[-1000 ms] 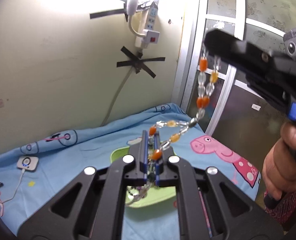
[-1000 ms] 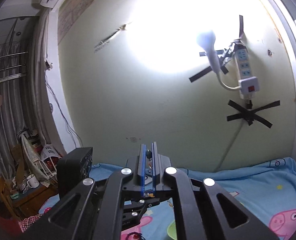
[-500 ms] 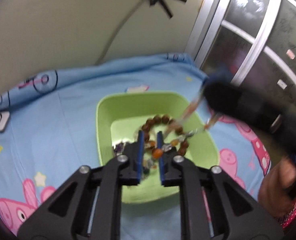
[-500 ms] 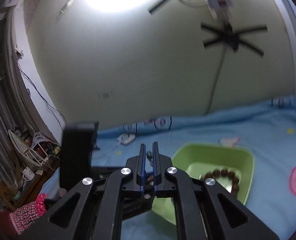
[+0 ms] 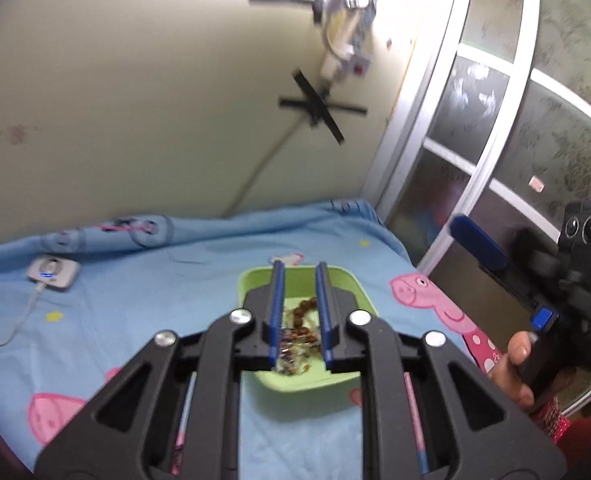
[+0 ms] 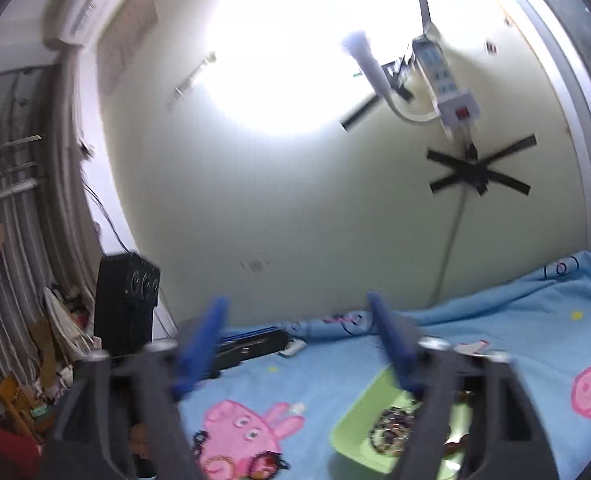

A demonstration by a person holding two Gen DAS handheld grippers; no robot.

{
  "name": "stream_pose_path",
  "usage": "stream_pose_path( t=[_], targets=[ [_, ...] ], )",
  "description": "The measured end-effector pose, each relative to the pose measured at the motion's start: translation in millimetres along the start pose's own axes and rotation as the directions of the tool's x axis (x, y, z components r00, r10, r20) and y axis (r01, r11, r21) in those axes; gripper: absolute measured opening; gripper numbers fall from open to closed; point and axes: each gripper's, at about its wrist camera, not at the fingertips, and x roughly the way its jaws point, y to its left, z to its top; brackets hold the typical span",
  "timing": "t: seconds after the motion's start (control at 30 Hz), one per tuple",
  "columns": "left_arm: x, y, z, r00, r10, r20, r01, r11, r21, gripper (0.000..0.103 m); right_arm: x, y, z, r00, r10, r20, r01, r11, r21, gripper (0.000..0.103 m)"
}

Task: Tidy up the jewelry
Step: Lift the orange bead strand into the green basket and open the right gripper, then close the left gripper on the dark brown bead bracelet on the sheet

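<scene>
My left claw [image 5: 298, 312] hangs above the green tray [image 5: 251, 280] with its blue-edged fingers [image 5: 276, 312] parted and nothing between them. Through the gap I see the jewelry lying on the tray floor: a brown bead bracelet [image 5: 303, 312] farther from me, and a heap of mixed orange and clear beads [image 5: 295, 344] nearer the tray's near wall. The tray rests on a blue cartoon-pig bedsheet [image 5: 135, 304].

My right claw [image 6: 295, 344] is released too, its fingers [image 6: 391, 344] spread wide and blurred. In its view the same tray [image 6: 359, 420] lies low and to the right, with dark beads [image 6: 391, 424] inside, partly hidden by the claw's frame. In the left view the right claw [image 5: 479, 244] appears off to the right of the tray, held by my right hand [image 5: 515, 372].

A small white device [image 5: 53, 272] with a cable lies on the sheet to the left, well apart from the tray. A power strip [image 6: 447, 88] is taped to the wall above the bed.
</scene>
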Motion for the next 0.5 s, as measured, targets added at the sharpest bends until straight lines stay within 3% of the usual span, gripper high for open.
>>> stream_pose_path(
  t=[0.03, 0.1, 0.17, 0.23, 0.37, 0.5],
  targets=[
    [-16, 7, -8, 0.999, 0.029, 0.02, -0.029, 1.0, 0.0, 0.02, -5, 2, -4, 1.0, 0.008, 0.015, -0.008, 1.0, 0.02, 0.083],
    [-35, 21, -22, 0.995, 0.093, 0.04, -0.092, 0.996, -0.01, 0.033, -7, 2, -20, 0.998, 0.054, -0.015, -0.052, 0.995, 0.082, 0.083],
    [-55, 42, -44, 0.981, 0.188, 0.044, -0.187, 0.982, -0.038, 0.035, 4, 0, -37, 0.991, 0.09, -0.095, -0.077, 0.988, 0.13, 0.083],
    [-67, 68, -69, 0.961, 0.278, -0.002, -0.277, 0.957, -0.089, 0.035, 19, 2, -60, 0.977, 0.099, -0.188, -0.067, 0.984, 0.166, 0.083],
    [-84, 109, -117, 0.928, 0.358, -0.101, -0.371, 0.909, -0.188, 0.035, 50, 0, -118, 0.921, 0.086, -0.38, 0.005, 0.973, 0.232, 0.083],
    [-97, 131, -157, 0.905, 0.392, -0.164, -0.422, 0.876, -0.234, 0.035, 68, 6, -155, 0.869, 0.063, -0.49, 0.057, 0.973, 0.225, 0.079]
  ],
)
